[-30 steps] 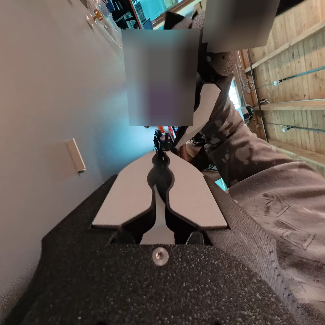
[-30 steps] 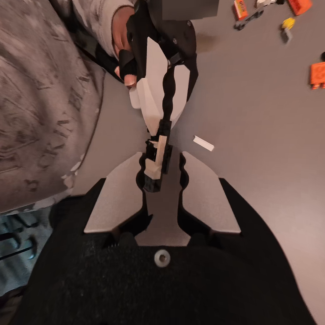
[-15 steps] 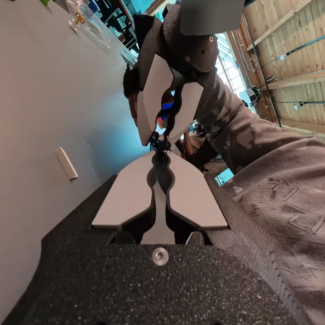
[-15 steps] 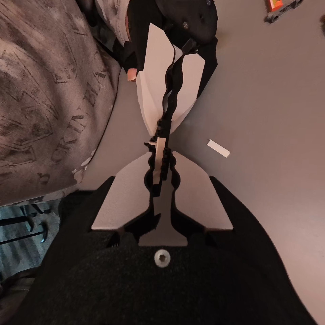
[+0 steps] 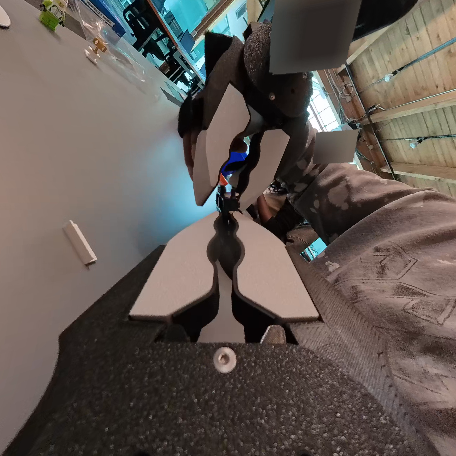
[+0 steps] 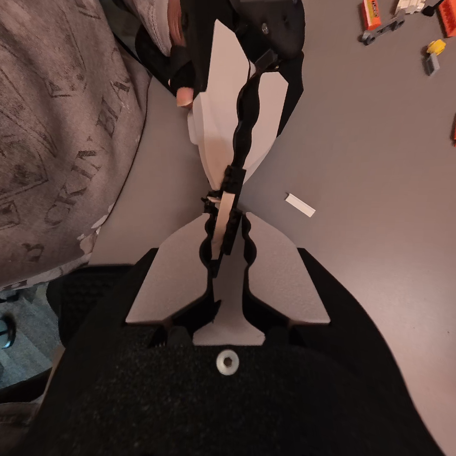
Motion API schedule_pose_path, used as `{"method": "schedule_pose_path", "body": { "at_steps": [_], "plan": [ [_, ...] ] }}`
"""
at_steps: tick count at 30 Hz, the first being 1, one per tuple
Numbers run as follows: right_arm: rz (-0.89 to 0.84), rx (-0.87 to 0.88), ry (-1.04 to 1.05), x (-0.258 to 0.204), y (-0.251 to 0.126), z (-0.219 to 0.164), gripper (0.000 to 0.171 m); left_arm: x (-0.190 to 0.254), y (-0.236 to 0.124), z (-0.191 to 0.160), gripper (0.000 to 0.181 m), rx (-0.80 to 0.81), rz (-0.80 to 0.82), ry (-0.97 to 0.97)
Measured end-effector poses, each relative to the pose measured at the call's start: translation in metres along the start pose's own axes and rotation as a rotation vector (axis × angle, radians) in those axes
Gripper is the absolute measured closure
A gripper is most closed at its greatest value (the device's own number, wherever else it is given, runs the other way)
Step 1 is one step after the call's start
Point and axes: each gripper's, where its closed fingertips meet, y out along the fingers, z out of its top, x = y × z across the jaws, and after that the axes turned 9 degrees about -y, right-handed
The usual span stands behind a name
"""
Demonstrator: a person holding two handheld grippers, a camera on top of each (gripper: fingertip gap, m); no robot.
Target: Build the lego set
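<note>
- We held the black-and-white lego strip (image 6: 225,219) off the table (image 6: 370,172), between the two claws.
- Our left claw (image 6: 228,176) was pinched on its far end.
- Our right claw (image 6: 225,222) was spread; the strip's long axis ran down its gap, touching only the left finger (image 6: 180,266).
- Closing it looked like the next step.

Lego assembly (image 6: 225,222) hung above table (image 6: 345,172), pinched at its far end by left gripper (image 6: 237,170), near end between right gripper (image 6: 225,217) fingers. Loose strip piece (image 6: 300,204) lay right of them; scattered bricks (image 6: 372,14) far right
</note>
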Motion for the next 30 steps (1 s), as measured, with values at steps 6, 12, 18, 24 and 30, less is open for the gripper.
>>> {"method": "schedule_pose_path", "body": {
  "at_steps": [6,12,18,24,30],
  "plan": [
    [0.033,0.095,0.063,0.0,-0.013,0.007,0.145,0.001,-0.001,-0.001,0.177,-0.006,0.004,0.013],
    [-0.113,0.045,0.009,0.01,-0.016,0.007,0.15,-0.006,-0.002,0.002,0.177,0.01,0.03,-0.019],
    [-0.312,-0.042,-0.071,0.016,-0.01,0.003,0.152,-0.011,-0.003,0.002,0.177,0.015,0.06,-0.014],
    [-0.347,-0.061,-0.09,0.01,-0.007,0.001,0.153,-0.003,-0.001,-0.001,0.177,-0.001,0.062,0.076],
    [-0.364,-0.037,-0.069,0.005,-0.009,0.002,0.154,0.0,0.001,-0.002,0.177,-0.001,0.098,0.161]
  ]
}}
